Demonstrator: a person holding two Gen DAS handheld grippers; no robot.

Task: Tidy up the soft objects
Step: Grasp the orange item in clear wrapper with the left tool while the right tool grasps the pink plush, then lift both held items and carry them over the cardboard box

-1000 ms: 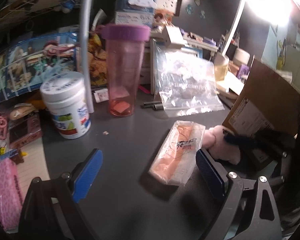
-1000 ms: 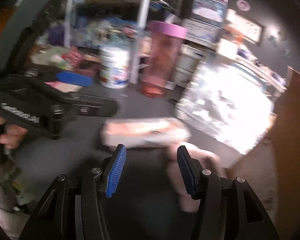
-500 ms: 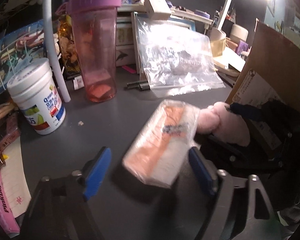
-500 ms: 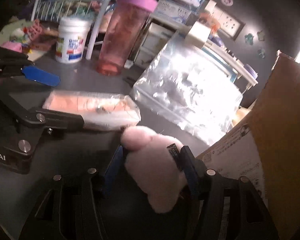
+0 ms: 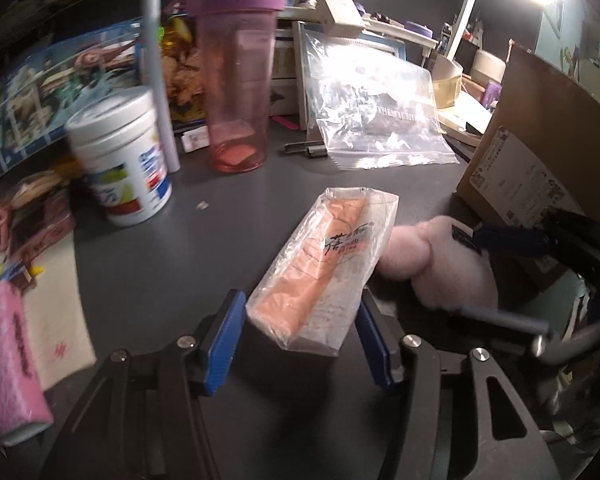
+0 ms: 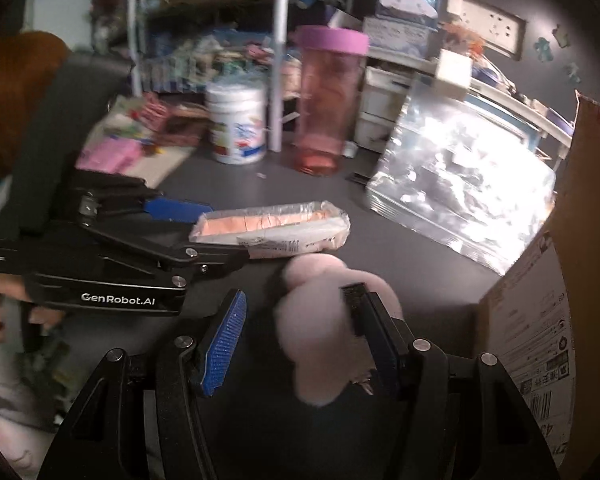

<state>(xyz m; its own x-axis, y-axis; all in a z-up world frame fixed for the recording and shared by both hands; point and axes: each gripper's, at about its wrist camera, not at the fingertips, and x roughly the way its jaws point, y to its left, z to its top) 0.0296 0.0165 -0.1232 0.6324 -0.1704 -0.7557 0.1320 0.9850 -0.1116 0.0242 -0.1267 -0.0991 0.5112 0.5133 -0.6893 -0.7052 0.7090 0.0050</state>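
A peach sponge in a clear wrapper [image 5: 326, 264] lies on the dark desk; it also shows in the right wrist view [image 6: 276, 228]. My left gripper [image 5: 300, 340] is open, its blue pads on either side of the wrapper's near end, close to it. A pink plush toy [image 5: 440, 268] lies just right of the wrapper. In the right wrist view the plush [image 6: 324, 328] sits between the fingers of my right gripper [image 6: 300, 332], against the right finger; the left pad stands clear of it. The jaws are open.
A pink tumbler with a purple lid [image 5: 236, 92], a white tub [image 5: 124, 160] and a clear zip bag [image 5: 376, 120] stand at the back. A cardboard box [image 5: 540, 160] is at the right. A pink packet [image 5: 4, 356] and clutter lie at the left.
My left gripper moved forward around the wrapped sponge's near end. My right gripper's jaws widened around the pink plush and drew back slightly.
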